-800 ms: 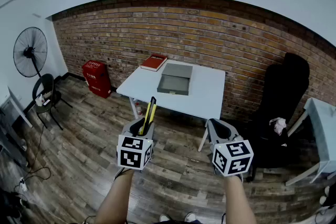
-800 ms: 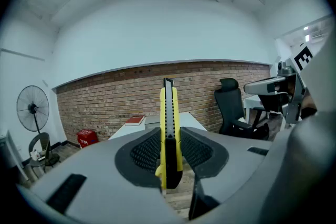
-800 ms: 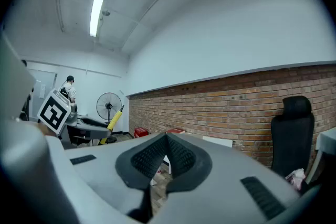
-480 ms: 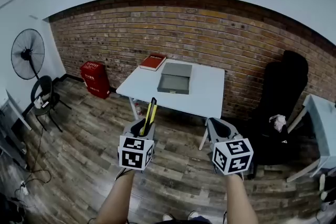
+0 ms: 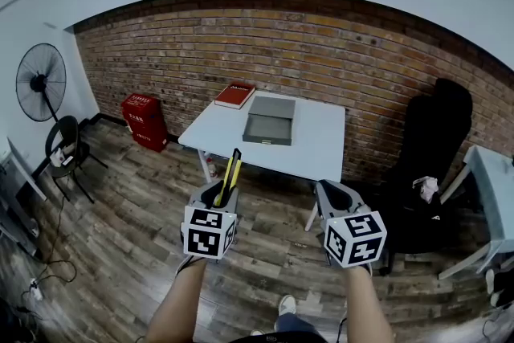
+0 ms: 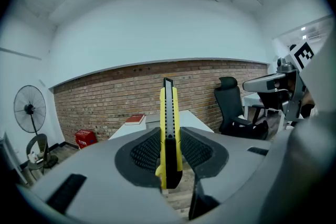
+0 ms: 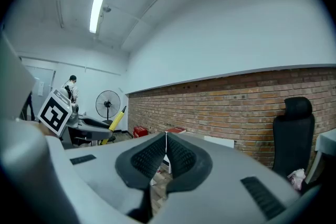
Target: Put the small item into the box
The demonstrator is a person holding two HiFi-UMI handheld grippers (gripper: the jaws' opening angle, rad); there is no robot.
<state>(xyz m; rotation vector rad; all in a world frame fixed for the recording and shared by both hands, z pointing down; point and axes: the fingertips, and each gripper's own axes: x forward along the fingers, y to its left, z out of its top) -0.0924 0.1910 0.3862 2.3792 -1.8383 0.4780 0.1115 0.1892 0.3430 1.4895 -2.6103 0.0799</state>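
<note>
The left gripper (image 5: 218, 193) clamps a yellow utility knife (image 5: 230, 171) between its pads, with the knife's far end poking up and forward. At its three o'clock, the right gripper (image 5: 333, 197) has its jaws pressed together on nothing. The open grey box (image 5: 269, 126) sits on the white table (image 5: 317, 147) at twelve o'clock, well apart from both. A red book (image 5: 234, 95) lies at the box's ten o'clock.
</note>
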